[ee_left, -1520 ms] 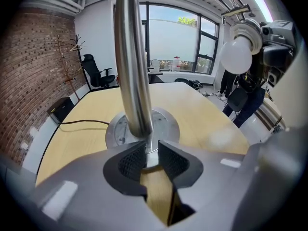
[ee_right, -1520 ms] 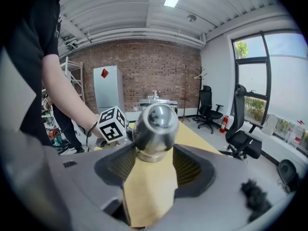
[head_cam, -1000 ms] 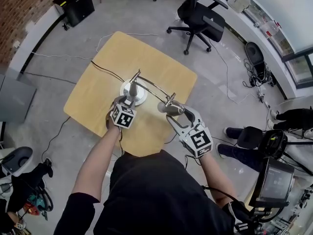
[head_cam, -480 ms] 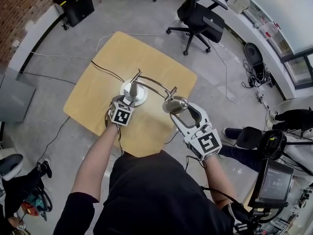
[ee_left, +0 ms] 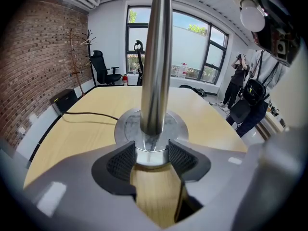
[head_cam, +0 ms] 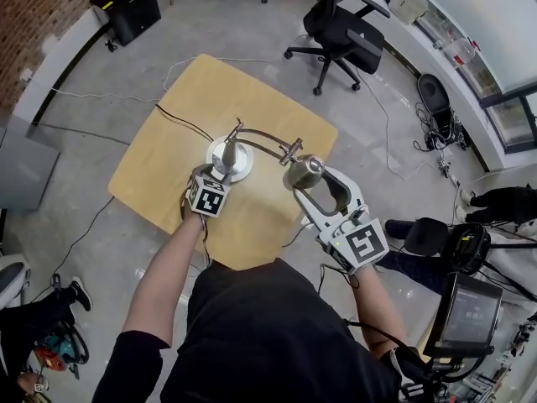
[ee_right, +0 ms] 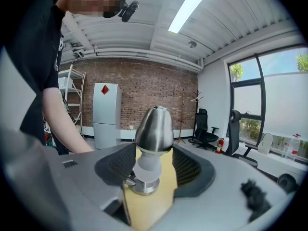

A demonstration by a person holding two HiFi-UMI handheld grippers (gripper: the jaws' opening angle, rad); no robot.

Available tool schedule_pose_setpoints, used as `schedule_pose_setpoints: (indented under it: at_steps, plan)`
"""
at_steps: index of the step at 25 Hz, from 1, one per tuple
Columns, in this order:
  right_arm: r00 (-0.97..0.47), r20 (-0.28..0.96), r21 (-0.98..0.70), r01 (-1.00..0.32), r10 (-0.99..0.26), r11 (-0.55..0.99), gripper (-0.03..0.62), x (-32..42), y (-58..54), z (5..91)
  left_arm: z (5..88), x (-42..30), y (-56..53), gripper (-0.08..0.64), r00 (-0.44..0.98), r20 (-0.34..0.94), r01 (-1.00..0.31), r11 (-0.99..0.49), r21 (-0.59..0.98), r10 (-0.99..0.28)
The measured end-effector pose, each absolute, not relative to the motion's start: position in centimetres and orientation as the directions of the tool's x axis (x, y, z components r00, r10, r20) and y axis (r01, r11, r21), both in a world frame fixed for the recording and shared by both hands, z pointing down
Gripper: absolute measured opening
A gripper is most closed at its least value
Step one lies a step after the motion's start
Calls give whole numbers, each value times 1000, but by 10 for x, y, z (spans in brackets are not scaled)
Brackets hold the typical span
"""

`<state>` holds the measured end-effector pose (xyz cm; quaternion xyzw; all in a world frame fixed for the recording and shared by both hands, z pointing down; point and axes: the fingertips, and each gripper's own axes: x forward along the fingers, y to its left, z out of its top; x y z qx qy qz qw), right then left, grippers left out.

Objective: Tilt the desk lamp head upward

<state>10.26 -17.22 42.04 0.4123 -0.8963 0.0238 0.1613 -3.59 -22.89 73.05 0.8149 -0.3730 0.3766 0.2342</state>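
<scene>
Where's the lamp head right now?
In the head view the lamp head sits right of centre, over the near right edge of the wooden table, held between the jaws of the right gripper; its arm runs left to the round base.

The lamp post (ee_left: 155,57) runs off the top edge of my left gripper view, and the near rim of the lamp base (ee_left: 126,124) hides behind my just-opened left fingers (ee_left: 120,162). From the head view, the marker cube (head_cam: 209,200) covers those fingers.
</scene>
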Motion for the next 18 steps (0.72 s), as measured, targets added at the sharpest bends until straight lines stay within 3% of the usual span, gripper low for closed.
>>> schedule_pose_setpoints:
  at_steps: [18]
  plan:
    - [-638,251,92,-733,-728,674,250,85,-188,382,728,-36,-226,229,440,786,-783,-614,100,-434]
